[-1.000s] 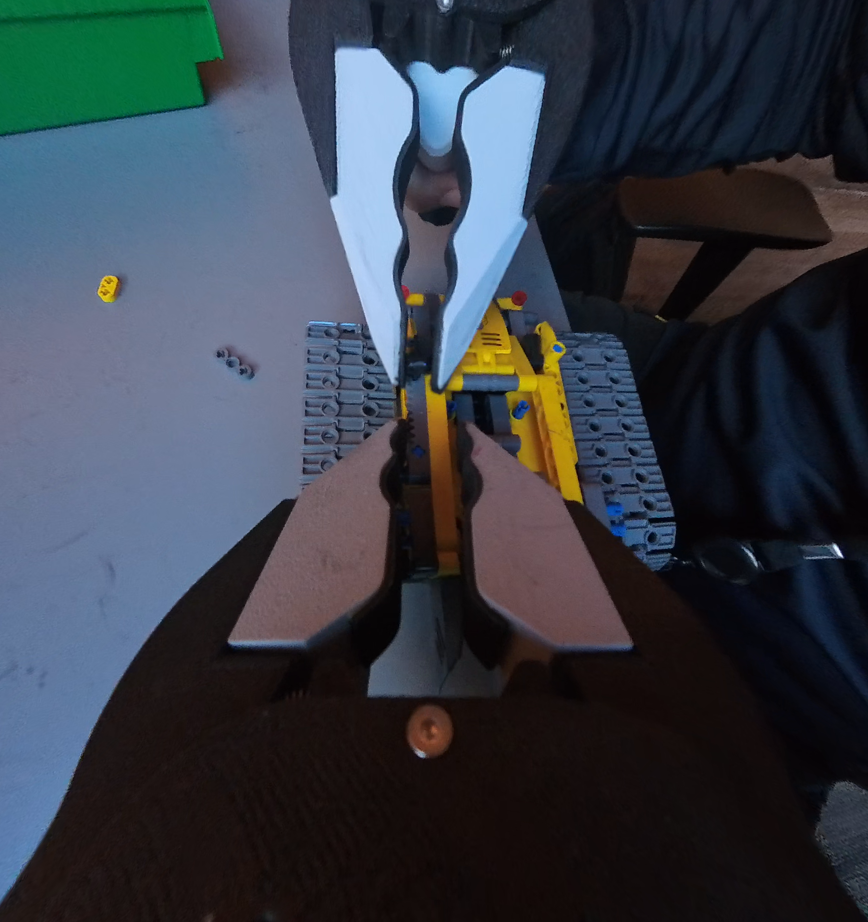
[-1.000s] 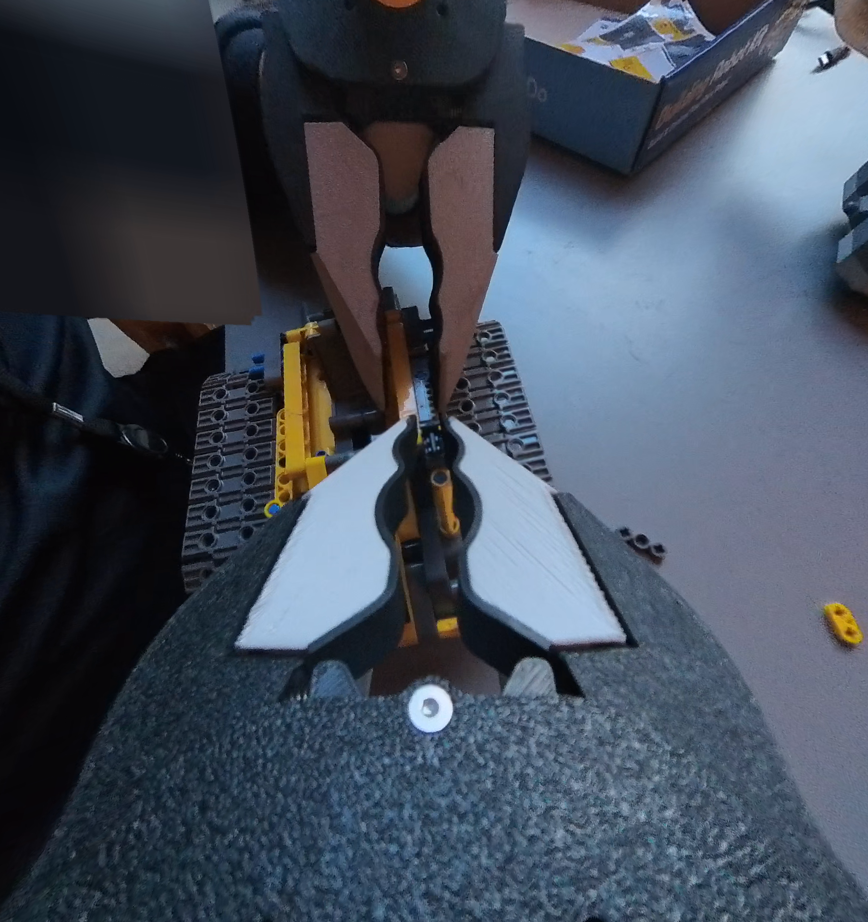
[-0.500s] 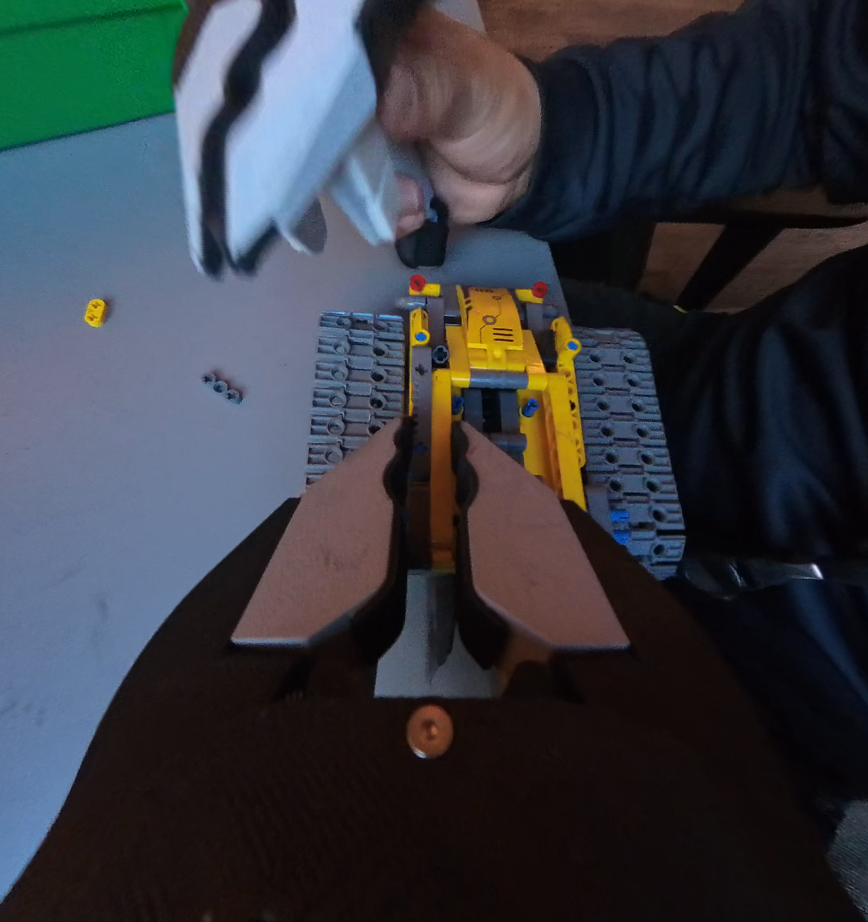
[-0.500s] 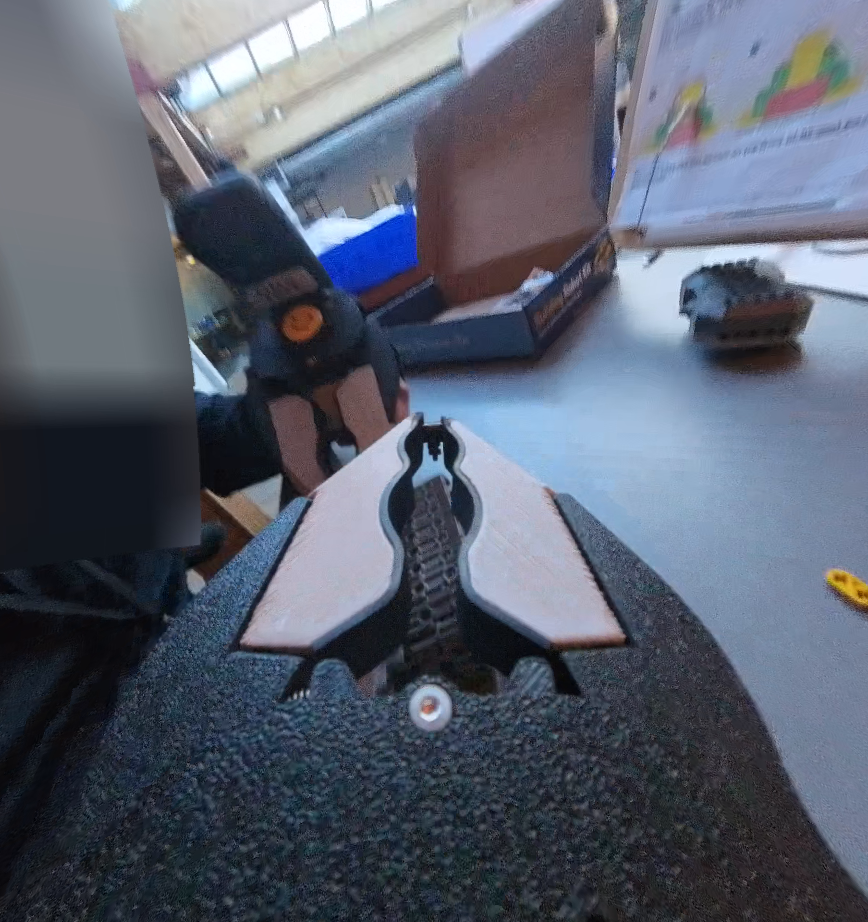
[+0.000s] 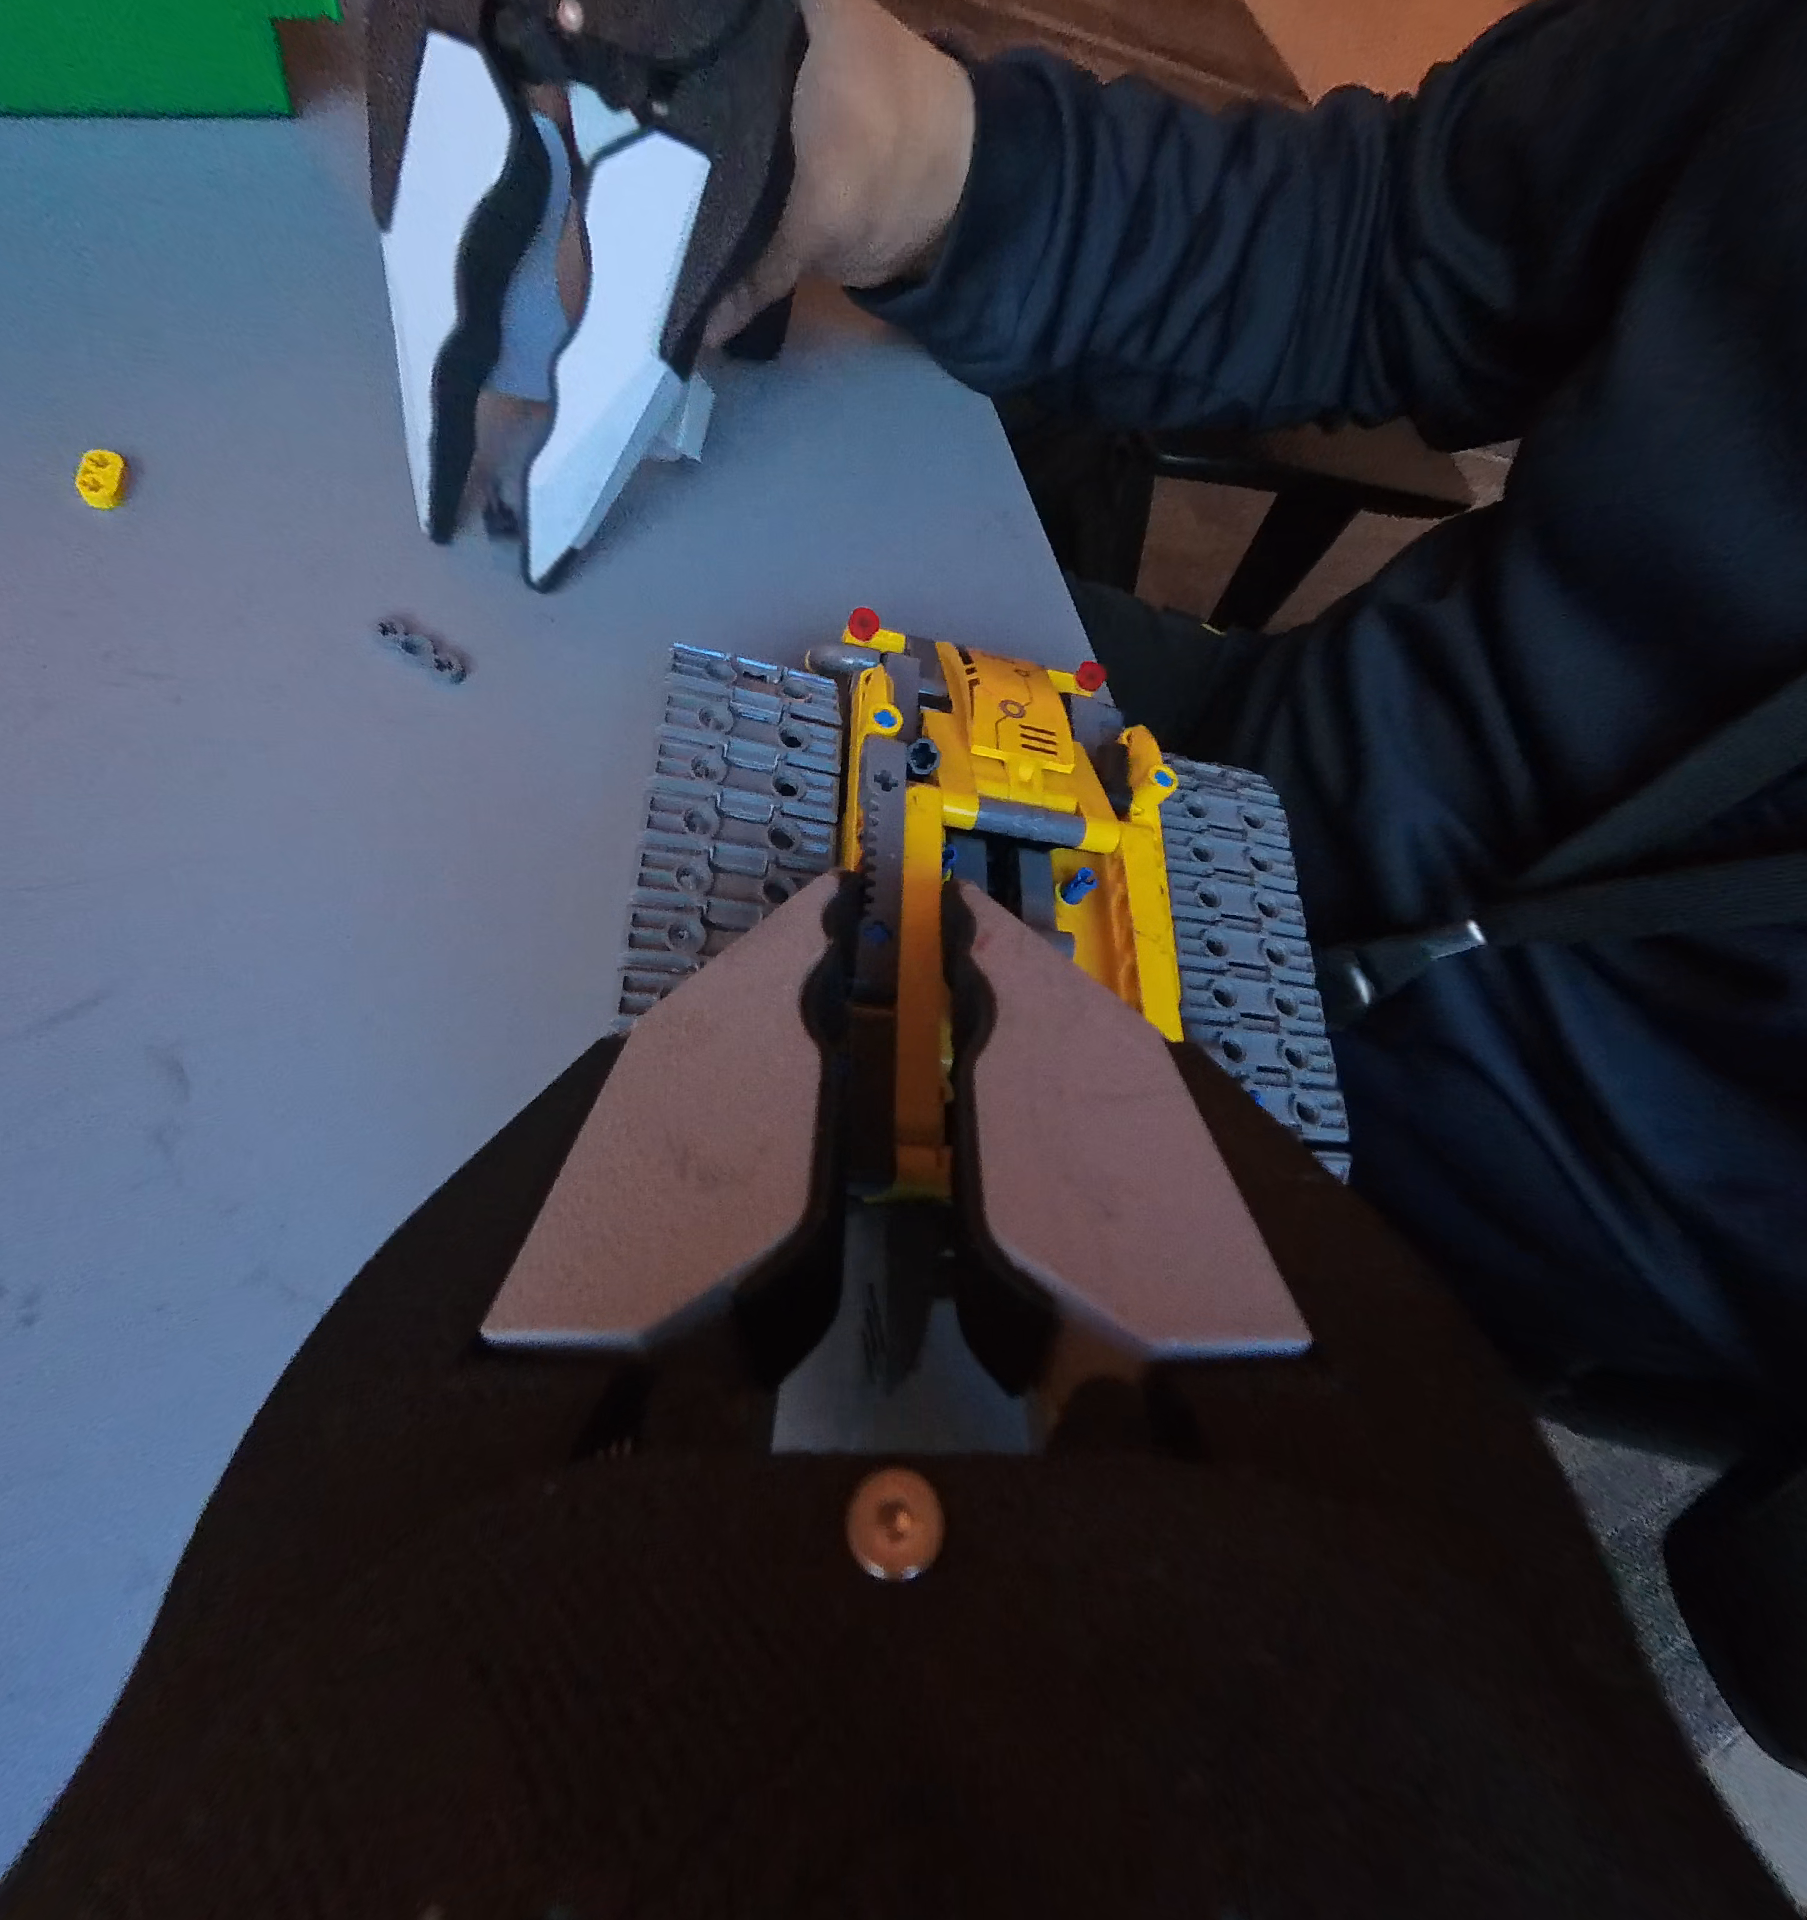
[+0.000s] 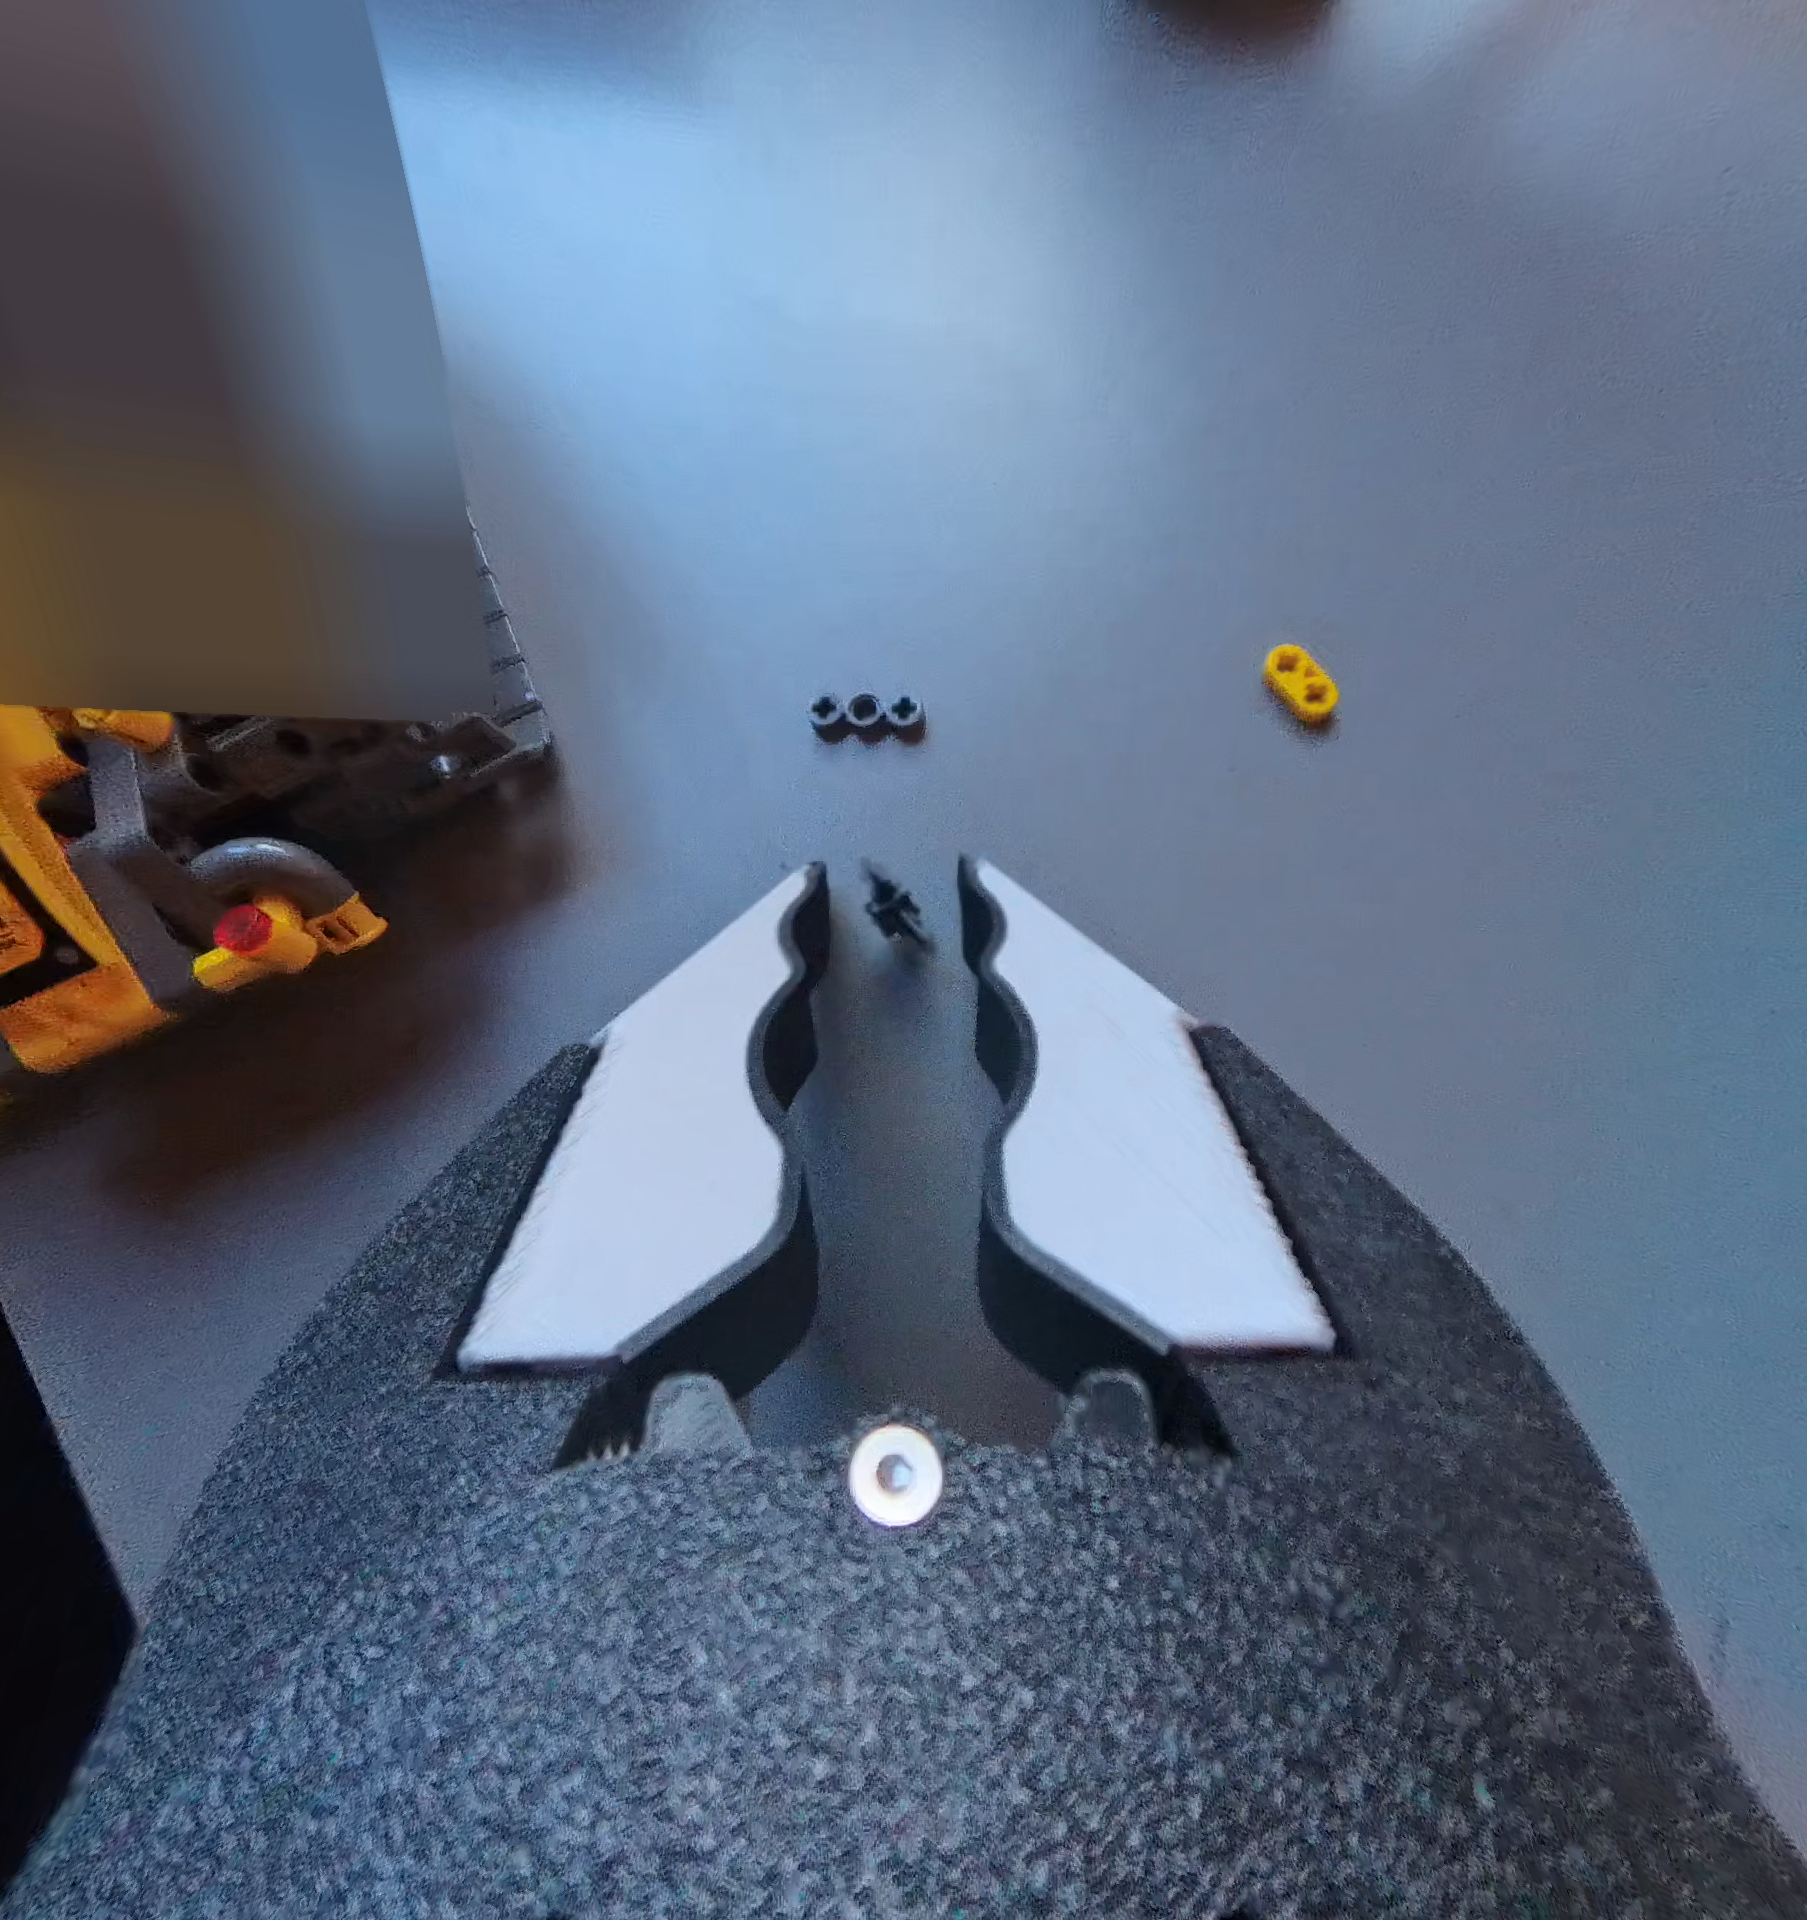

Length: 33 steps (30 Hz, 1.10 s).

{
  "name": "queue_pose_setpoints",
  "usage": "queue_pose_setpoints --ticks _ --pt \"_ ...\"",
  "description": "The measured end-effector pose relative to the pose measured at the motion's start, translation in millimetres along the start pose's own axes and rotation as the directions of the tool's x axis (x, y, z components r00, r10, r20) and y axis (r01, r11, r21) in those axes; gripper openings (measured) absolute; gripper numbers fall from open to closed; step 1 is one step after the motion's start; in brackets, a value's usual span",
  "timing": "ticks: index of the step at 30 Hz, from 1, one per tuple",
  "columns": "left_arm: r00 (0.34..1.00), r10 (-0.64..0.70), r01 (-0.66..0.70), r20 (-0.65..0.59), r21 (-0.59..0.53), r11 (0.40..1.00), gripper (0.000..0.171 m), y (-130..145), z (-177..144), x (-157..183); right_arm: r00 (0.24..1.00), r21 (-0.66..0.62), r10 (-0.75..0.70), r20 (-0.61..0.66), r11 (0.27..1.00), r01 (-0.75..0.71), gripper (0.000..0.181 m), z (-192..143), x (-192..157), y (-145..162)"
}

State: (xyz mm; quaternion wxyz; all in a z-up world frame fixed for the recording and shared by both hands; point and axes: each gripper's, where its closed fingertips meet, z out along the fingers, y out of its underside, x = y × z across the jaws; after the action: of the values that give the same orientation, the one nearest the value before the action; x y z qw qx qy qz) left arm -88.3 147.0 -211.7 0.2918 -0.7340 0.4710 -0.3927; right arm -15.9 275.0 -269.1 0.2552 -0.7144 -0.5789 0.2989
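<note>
A yellow toy tracked vehicle (image 5: 1024,790) with grey treads stands at the table's near edge, in front of a person in dark clothes. My left gripper (image 5: 899,899), with brown fingers, is shut on the vehicle's yellow and grey top beam (image 5: 914,966). My right gripper (image 6: 891,868), with white fingers, is open and points down at the table to the left of the vehicle; it also shows in the left wrist view (image 5: 488,551). A small black pin (image 6: 894,909) lies between its fingertips, not gripped. The vehicle's rear end (image 6: 99,914) shows at the left of the right wrist view.
A black three-hole piece (image 6: 866,712) lies just beyond the right gripper's tips, and a small yellow two-hole piece (image 6: 1299,681) lies farther right. Both also show in the left wrist view (image 5: 421,649) (image 5: 101,478). A green box (image 5: 109,52) stands at the far left. The person's sleeve (image 5: 1242,229) reaches over the table edge. The left gripper's tips are roughly 15 centimeters from the right gripper's.
My right gripper let go of the vehicle, swung up and away, came down over the table beside it, and opened; a black pin now lies between its fingers. My left gripper kept its hold.
</note>
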Motion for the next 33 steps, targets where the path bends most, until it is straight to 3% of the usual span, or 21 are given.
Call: queue_pose_setpoints --ticks 5,9,14,18,21,33 --pt "1.0 0.013 -0.013 0.013 0.015 1.0 0.012 -2.2 -0.9 -0.1 1.0 0.057 0.017 0.009 0.998 -0.018 0.028 -9.2 -6.1 -5.4" --pt "1.0 0.001 0.001 -0.009 0.124 0.992 0.012 -19.5 -14.9 3.4 0.997 0.131 0.015 -0.07 0.991 -0.006 0.032 -26.0 -5.4 -4.4" --pt "0.985 -0.024 -0.022 0.171 0.263 0.965 0.018 -37.6 -49.1 -24.0 0.991 0.281 0.03 -0.13 0.96 0.008 0.034 -63.4 -10.4 -15.3" --pt "0.975 -0.086 0.012 0.206 0.338 0.941 0.022 -42.2 -65.1 -36.5 0.99 0.328 0.041 -0.135 0.945 0.006 0.034 -82.9 -21.0 -17.0" --pt "0.96 -0.098 0.004 0.262 0.336 0.942 0.02 -37.8 -68.8 -48.4 0.991 0.33 0.032 -0.133 0.944 0.014 0.034 -84.4 -33.0 -14.2" --pt "0.96 -0.098 0.011 0.262 0.316 0.949 0.016 -32.5 -67.5 -50.5 0.991 0.276 -0.117 -0.061 0.952 0.13 0.036 -56.9 -97.6 -17.6"
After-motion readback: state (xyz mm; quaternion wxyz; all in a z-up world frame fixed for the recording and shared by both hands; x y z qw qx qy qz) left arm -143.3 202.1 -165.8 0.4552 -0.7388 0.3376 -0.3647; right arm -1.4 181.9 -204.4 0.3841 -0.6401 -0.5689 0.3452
